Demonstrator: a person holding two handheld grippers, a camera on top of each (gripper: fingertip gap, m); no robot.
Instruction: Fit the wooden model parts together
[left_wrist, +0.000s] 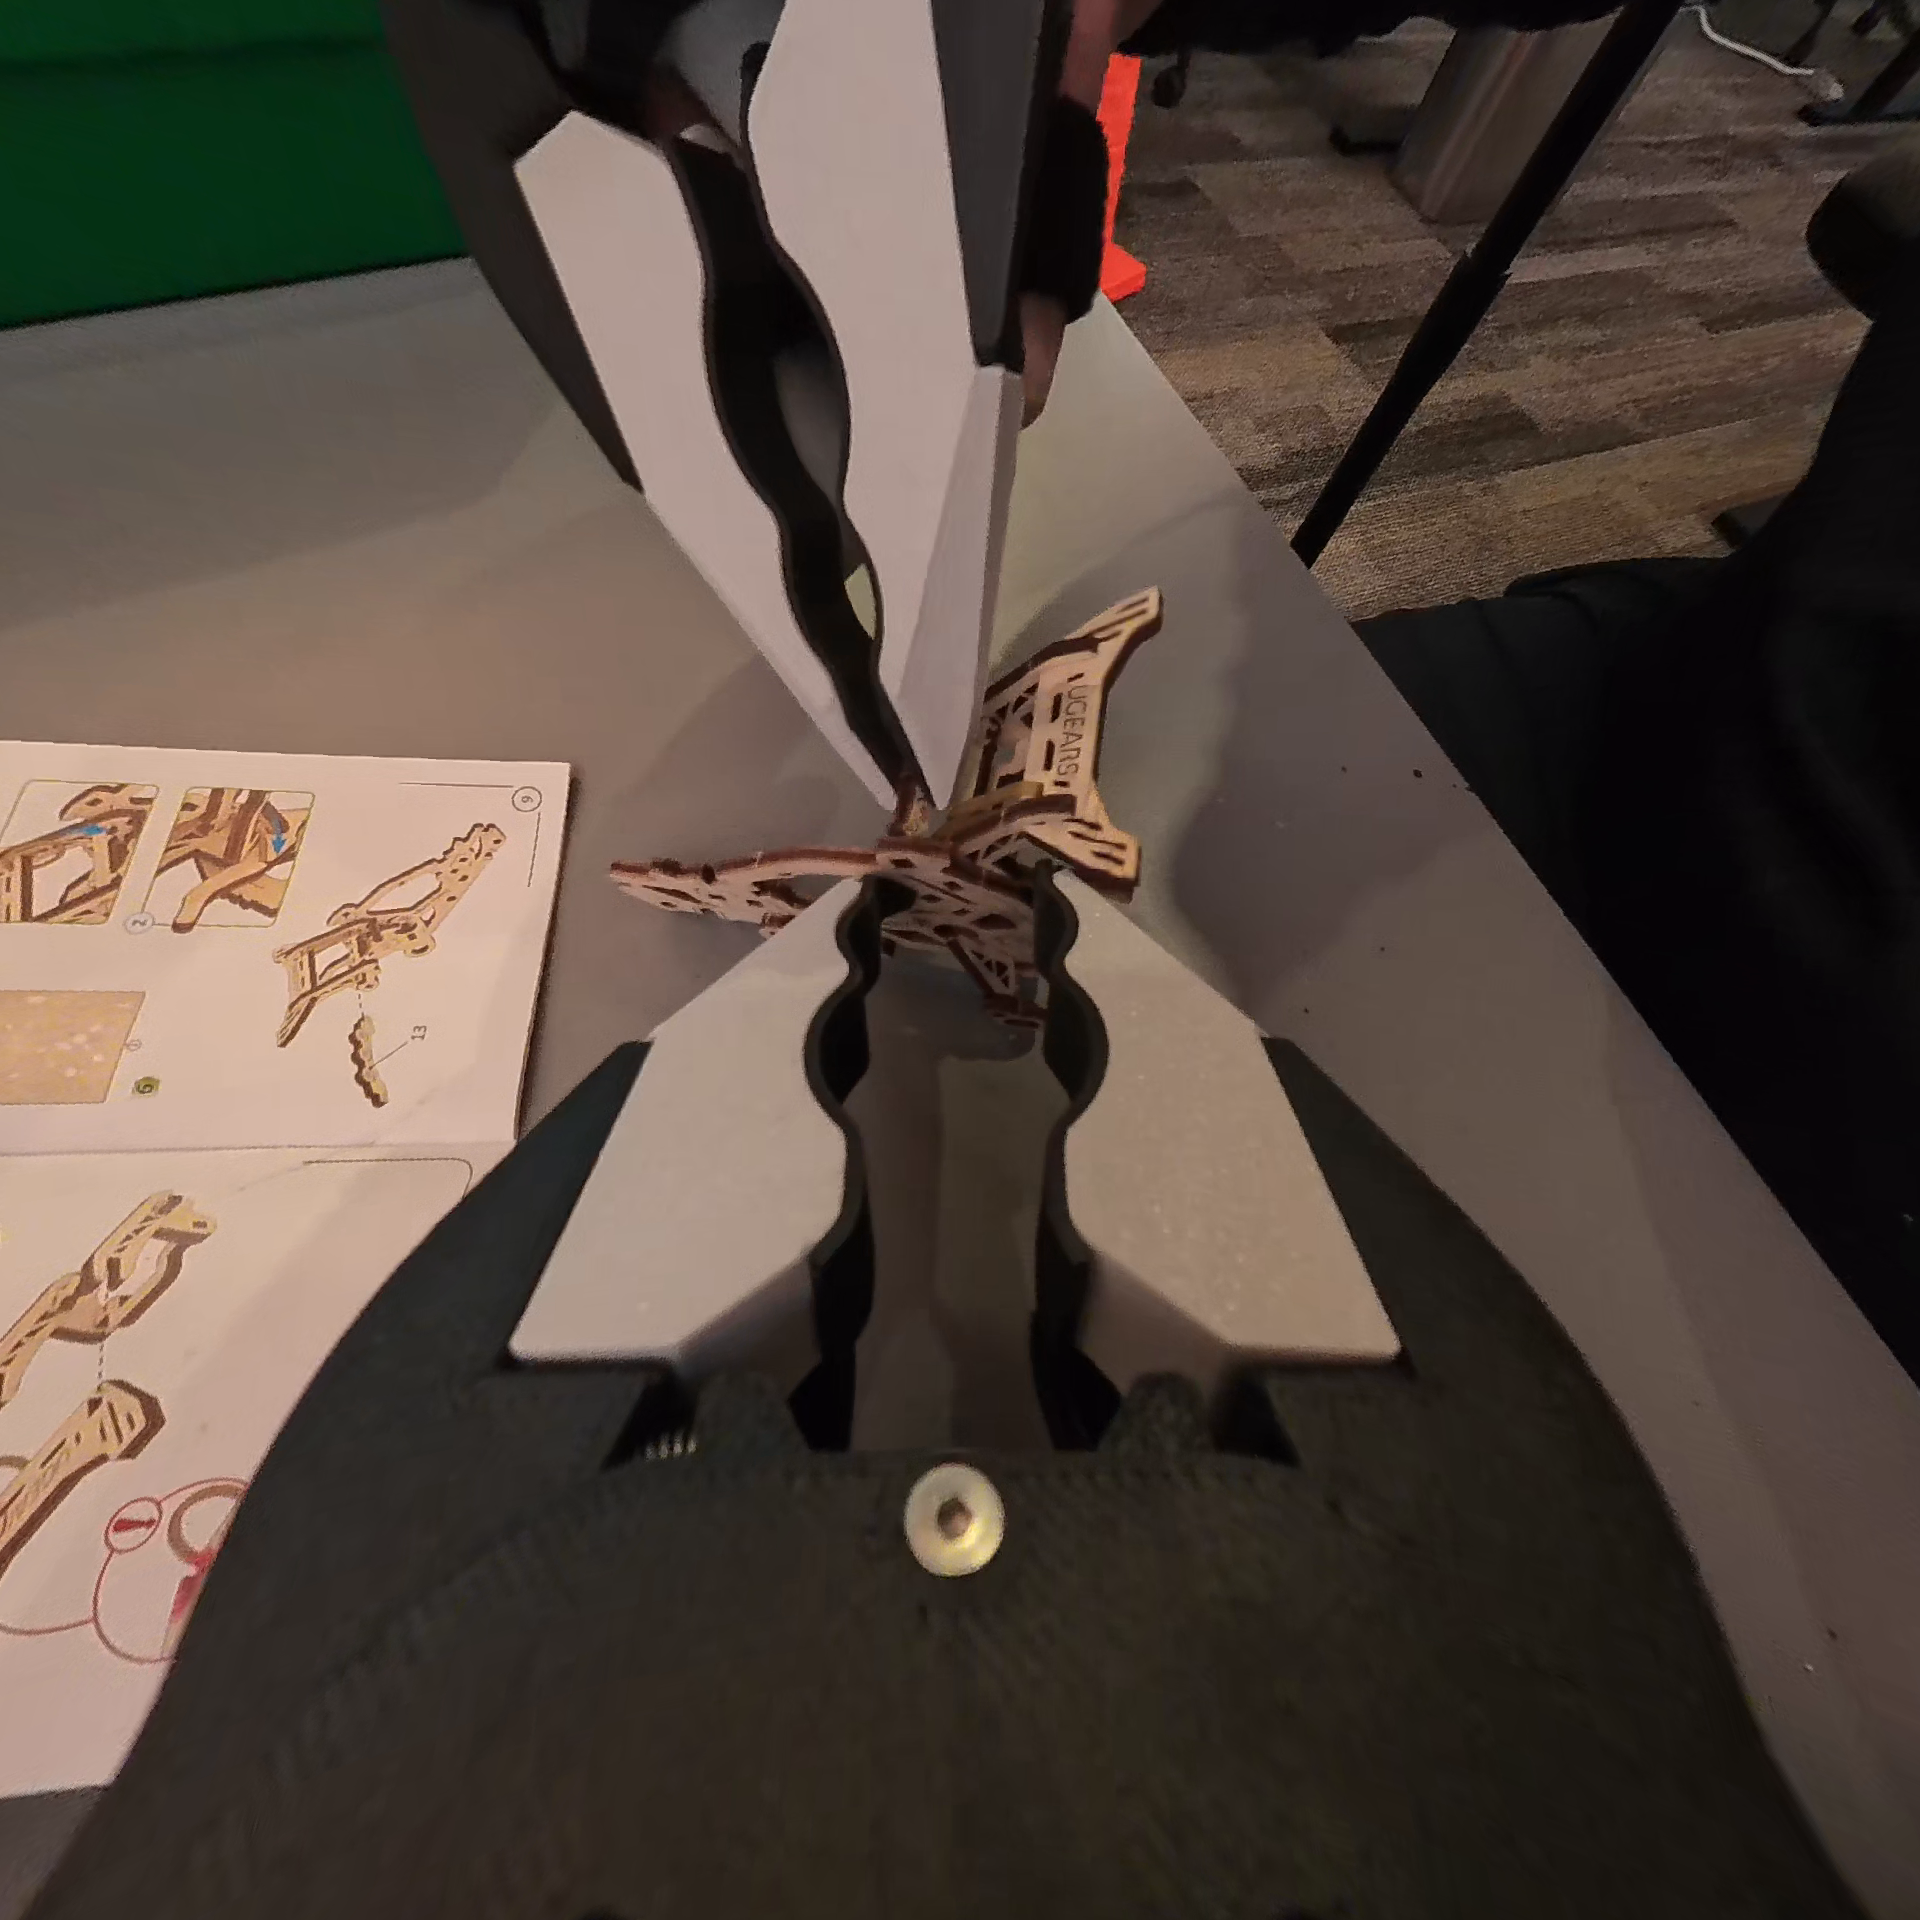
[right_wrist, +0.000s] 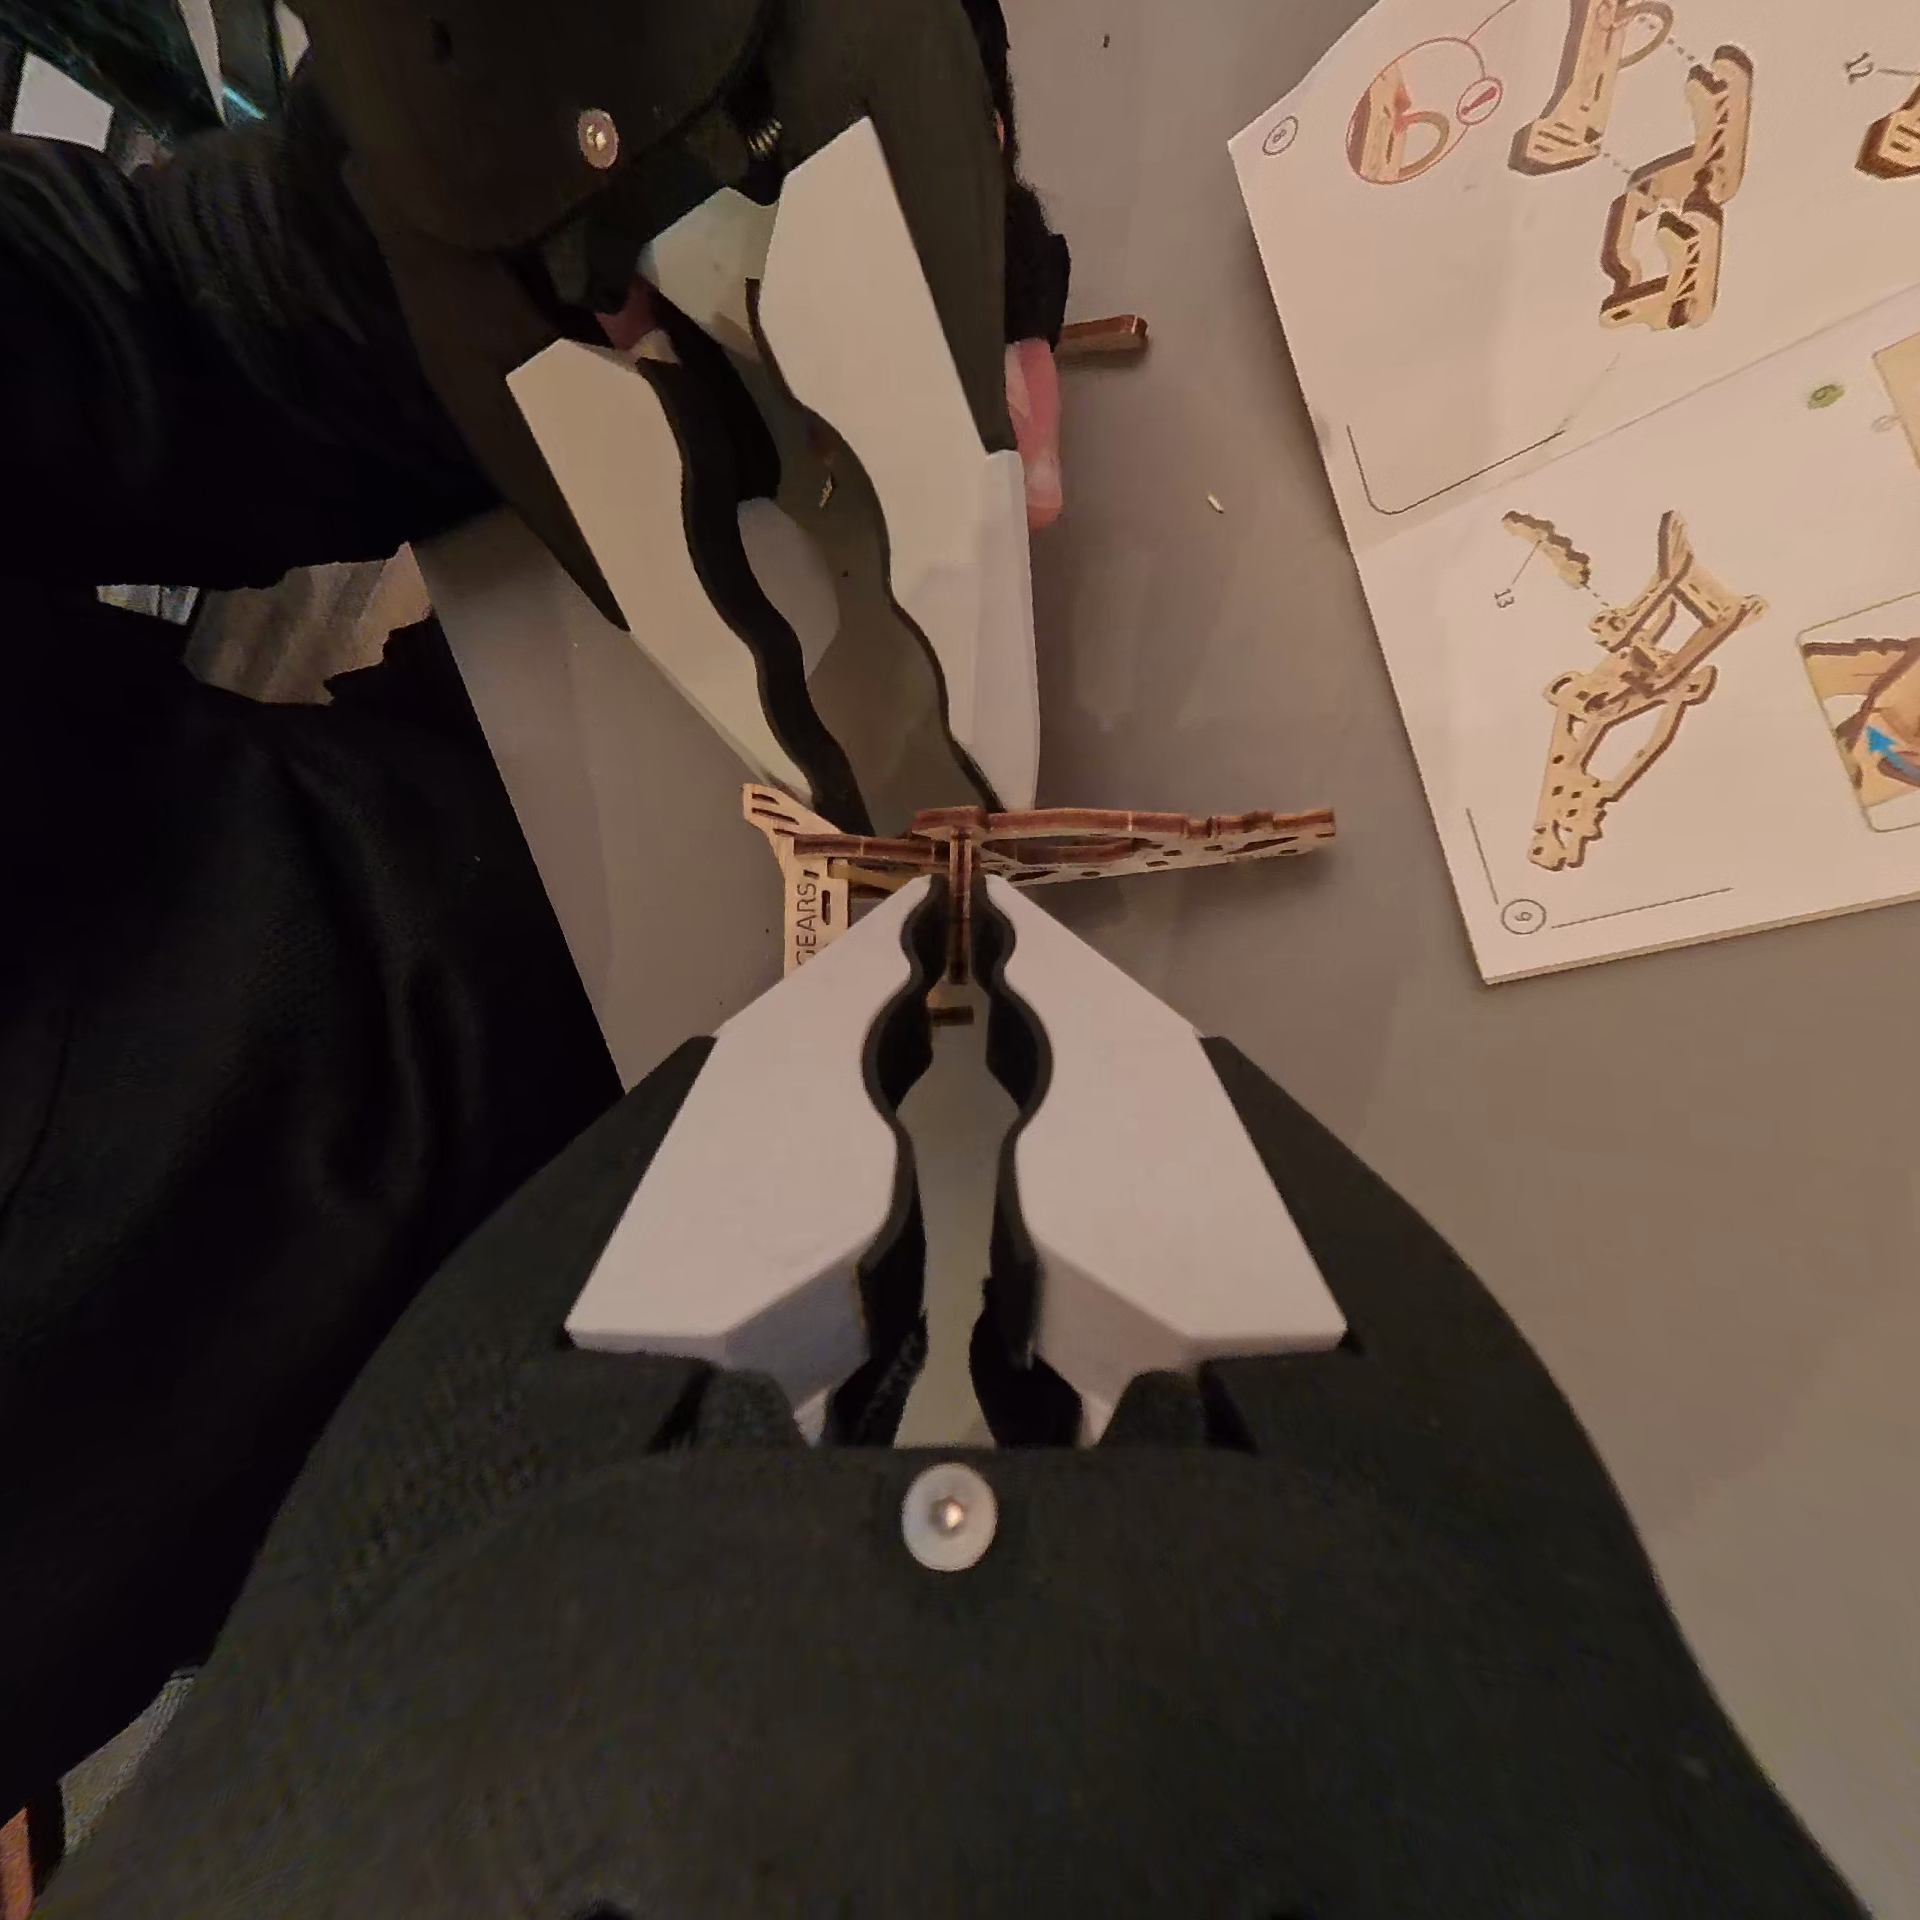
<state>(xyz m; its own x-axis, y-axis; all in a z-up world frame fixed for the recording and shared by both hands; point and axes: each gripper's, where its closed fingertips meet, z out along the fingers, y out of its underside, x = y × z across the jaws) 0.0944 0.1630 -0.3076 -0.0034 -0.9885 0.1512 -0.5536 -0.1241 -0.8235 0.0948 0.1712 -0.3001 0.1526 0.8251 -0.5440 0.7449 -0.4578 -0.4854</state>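
Observation:
The pale wooden model (left_wrist: 1060, 748) is a slotted frame with a long arm that points left, held just above the grey table (left_wrist: 312, 520). My left gripper (left_wrist: 956, 904) is shut on the frame's middle, one finger on each side. My right gripper (right_wrist: 961, 899) is shut on a thin wooden part (right_wrist: 958, 935) that stands edge-on against the model (right_wrist: 1143, 836). In the left wrist view the right gripper (left_wrist: 914, 795) comes down from above, tips pinched at the top of the model. In the right wrist view the left gripper (right_wrist: 914, 805) reaches in from the far side.
An open instruction booklet (left_wrist: 260, 935) lies on the table to the left, and it also shows in the right wrist view (right_wrist: 1610, 520). A small loose wooden piece (right_wrist: 1101, 338) lies beyond the left gripper. The table edge (left_wrist: 1403, 790) runs close to the model, with carpet floor beyond it. Less than 4 cm separates the two grippers' tips.

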